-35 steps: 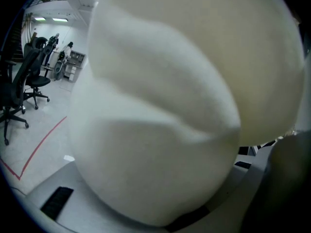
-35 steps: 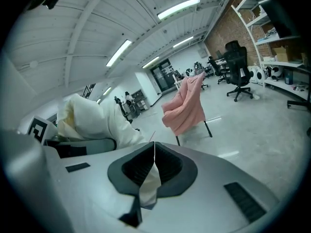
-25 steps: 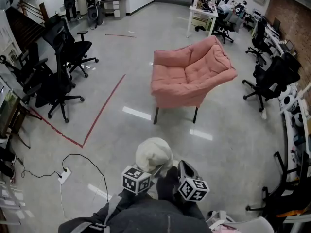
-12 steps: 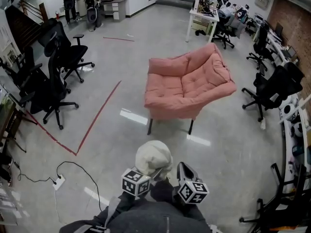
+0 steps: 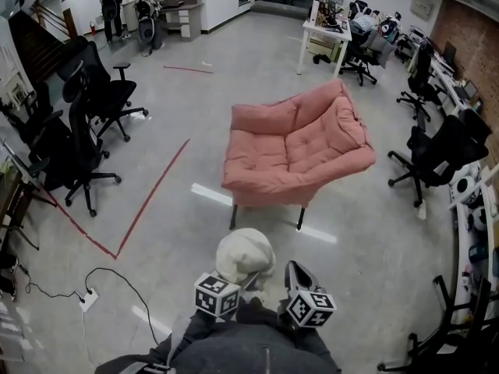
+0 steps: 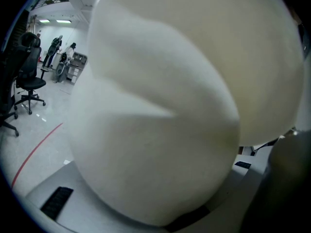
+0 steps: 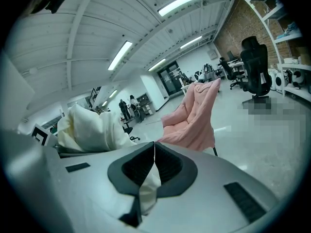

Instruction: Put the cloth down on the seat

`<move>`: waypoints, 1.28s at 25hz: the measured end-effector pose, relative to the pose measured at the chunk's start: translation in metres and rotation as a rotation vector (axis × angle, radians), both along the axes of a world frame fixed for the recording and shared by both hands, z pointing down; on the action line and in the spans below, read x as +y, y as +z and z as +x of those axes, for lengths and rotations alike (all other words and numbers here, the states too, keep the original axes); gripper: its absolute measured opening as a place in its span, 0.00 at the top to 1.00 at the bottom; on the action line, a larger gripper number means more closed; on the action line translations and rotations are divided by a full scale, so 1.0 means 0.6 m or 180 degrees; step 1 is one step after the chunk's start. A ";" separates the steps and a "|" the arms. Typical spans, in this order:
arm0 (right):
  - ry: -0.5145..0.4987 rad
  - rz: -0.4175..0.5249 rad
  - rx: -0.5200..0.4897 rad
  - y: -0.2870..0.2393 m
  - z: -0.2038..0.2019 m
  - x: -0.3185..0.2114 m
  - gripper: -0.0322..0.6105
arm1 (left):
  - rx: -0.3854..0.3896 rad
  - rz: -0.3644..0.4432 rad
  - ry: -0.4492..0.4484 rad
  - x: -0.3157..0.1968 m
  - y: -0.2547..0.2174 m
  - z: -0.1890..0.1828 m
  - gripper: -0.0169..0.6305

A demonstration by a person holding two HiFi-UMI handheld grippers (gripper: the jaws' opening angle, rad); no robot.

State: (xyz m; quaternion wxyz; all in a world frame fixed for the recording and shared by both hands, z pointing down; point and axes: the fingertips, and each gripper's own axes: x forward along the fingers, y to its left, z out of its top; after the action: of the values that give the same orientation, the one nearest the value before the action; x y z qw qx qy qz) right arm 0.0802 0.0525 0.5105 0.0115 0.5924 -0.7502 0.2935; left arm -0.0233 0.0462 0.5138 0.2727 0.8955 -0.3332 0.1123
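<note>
Cream cloth — fingers of left gripper and right gripper pinching it

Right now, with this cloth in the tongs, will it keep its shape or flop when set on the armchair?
Probably floppy: the cloth bunches into a creased mound, a fold hanging through the right tongs. Likely light, since pinches alone hold that bulk. It should slump on the pink seat, not roll.
</note>
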 end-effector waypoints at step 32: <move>-0.0086 -0.0063 -0.0203 0.024 0.072 -0.115 0.94 | 0.0154 -0.0095 -0.0199 -0.100 0.015 0.073 0.65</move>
State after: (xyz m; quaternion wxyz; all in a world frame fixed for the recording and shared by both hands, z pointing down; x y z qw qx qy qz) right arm 0.1236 -0.0166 0.5251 -0.0027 0.5725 -0.7551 0.3194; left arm 0.0203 -0.0138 0.5229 0.2974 0.8830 -0.3526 0.0870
